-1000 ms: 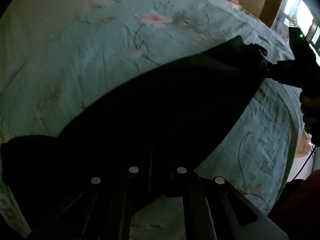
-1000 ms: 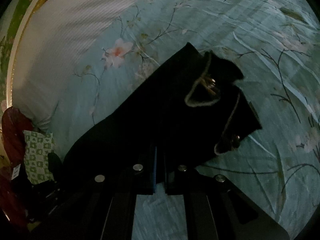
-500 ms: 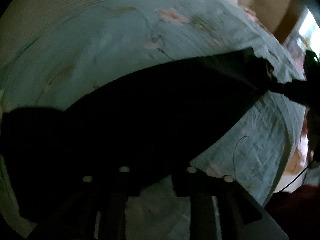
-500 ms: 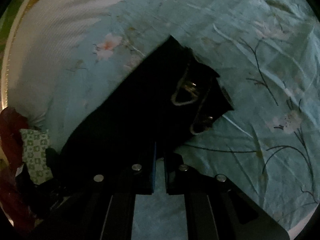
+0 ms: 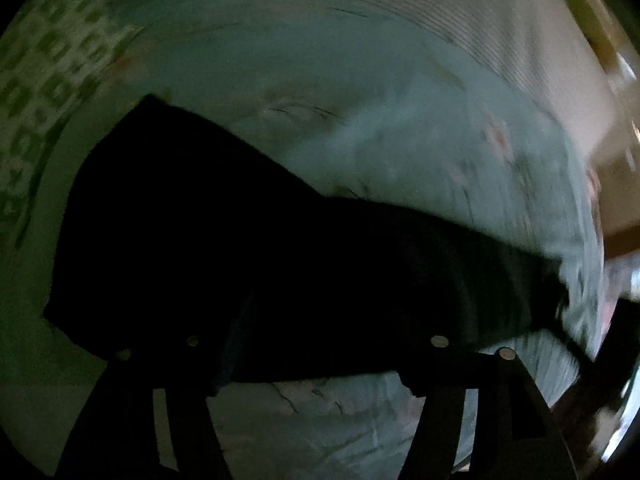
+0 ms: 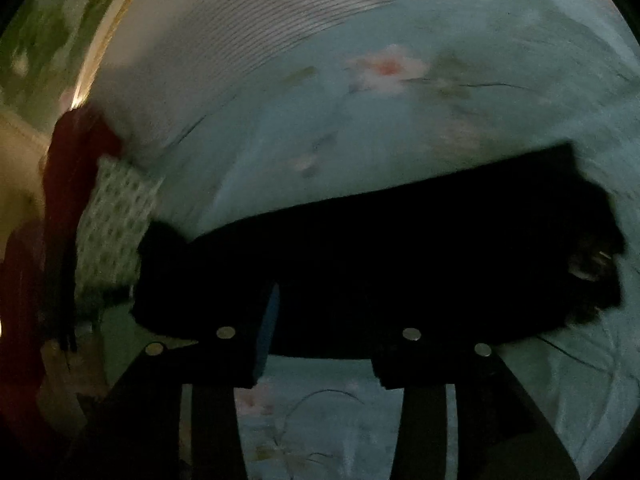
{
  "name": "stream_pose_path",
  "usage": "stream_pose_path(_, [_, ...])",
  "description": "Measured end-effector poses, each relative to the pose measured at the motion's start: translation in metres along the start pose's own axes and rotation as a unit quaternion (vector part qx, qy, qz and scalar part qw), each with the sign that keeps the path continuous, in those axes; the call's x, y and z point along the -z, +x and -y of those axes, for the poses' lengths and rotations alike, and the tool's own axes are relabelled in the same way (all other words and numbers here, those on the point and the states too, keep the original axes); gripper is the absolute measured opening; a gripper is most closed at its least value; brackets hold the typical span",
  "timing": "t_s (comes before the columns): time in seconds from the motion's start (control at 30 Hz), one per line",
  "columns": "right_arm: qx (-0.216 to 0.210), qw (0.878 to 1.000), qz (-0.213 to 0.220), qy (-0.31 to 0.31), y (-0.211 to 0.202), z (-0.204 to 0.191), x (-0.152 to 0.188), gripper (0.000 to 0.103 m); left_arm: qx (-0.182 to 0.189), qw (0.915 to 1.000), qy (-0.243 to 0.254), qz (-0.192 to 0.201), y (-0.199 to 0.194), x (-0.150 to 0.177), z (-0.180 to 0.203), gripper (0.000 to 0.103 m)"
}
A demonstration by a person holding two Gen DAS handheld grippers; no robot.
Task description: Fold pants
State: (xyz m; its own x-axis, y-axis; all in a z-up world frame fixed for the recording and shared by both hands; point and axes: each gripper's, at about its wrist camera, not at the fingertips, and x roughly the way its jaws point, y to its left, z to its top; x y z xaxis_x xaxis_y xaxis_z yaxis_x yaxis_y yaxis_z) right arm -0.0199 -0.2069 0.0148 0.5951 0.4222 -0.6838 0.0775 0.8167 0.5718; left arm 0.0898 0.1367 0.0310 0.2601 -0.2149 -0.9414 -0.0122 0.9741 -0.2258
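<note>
Nearest in the left wrist view, the left gripper [image 5: 316, 364] has its two fingers spread wide apart with bare sheet showing between them, and nothing sits clamped in the gap; the near edge of the pants [image 5: 256, 264] lies just past the fingertips, though the dark cloth and dark fingers merge, so contact there cannot be told. In the right wrist view the right gripper [image 6: 320, 360] is likewise spread, its fingers standing at the near edge of the pants [image 6: 380, 264] with patterned sheet visible between them, holding nothing. Beyond the fingers the pants lie as one long black band across the blue flowered bedsheet [image 6: 360, 120], flat and narrow enough that the legs appear to be laid one on the other, with a bunched end and a hint of drawstring at the right of the right view. That reads as the lengthwise fold done and the garment set down; the crosswise folds that would shorten the band look still to do. Farther off lie a white ribbed cover [image 6: 240, 20] and, at the left, a green-patterned cushion [image 6: 116, 216].
</note>
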Motion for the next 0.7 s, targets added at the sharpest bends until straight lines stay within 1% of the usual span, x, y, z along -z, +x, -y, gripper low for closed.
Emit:
stream_pose_path(0.13, [-0.03,0.997,-0.035,-0.057,0.025,-0.028,-0.004,0.043,-0.007,0.998,-0.059,-0.021,0.0,-0.028,-0.017,0.068])
stream_pose_path(0.2, [-0.045,0.994,-0.051,-0.08,0.04,-0.043,-0.005,0.045,-0.01,0.9962,-0.078,-0.035,0.002,-0.043,-0.021,0.072])
stream_pose_path(0.27, [-0.055,0.991,-0.064,-0.099,0.051,-0.056,-0.007,0.051,-0.031,0.9935,-0.095,-0.054,0.007,-0.056,-0.022,0.073])
stream_pose_path(0.33, [-0.069,0.987,-0.075,-0.127,0.065,-0.074,-0.01,0.056,-0.054,0.991,-0.106,-0.062,0.01,-0.076,-0.023,0.073])
stream_pose_path(0.43, [-0.084,0.979,-0.092,-0.164,0.083,-0.097,-0.014,0.061,-0.081,0.9878,-0.109,-0.075,0.02,-0.097,-0.02,0.074])
stream_pose_path(0.5, [-0.091,0.973,-0.101,-0.184,0.095,-0.109,-0.014,0.062,-0.107,0.9844,-0.102,-0.095,0.035,-0.111,-0.016,0.075])
stream_pose_path(0.53, [-0.094,0.971,-0.106,-0.193,0.101,-0.115,-0.014,0.062,-0.119,0.9815,-0.105,-0.108,0.044,-0.115,-0.017,0.075])
stream_pose_path(0.6, [-0.099,0.966,-0.117,-0.21,0.114,-0.127,-0.012,0.062,-0.128,0.9785,-0.105,-0.123,0.055,-0.118,-0.018,0.075])
stream_pose_path(0.63, [-0.099,0.964,-0.12,-0.217,0.118,-0.131,-0.011,0.062,-0.139,0.976,-0.104,-0.131,0.063,-0.121,-0.019,0.075])
stream_pose_path(0.7, [-0.094,0.96,-0.129,-0.231,0.129,-0.135,-0.01,0.062,-0.151,0.9731,-0.102,-0.141,0.074,-0.123,-0.021,0.075])
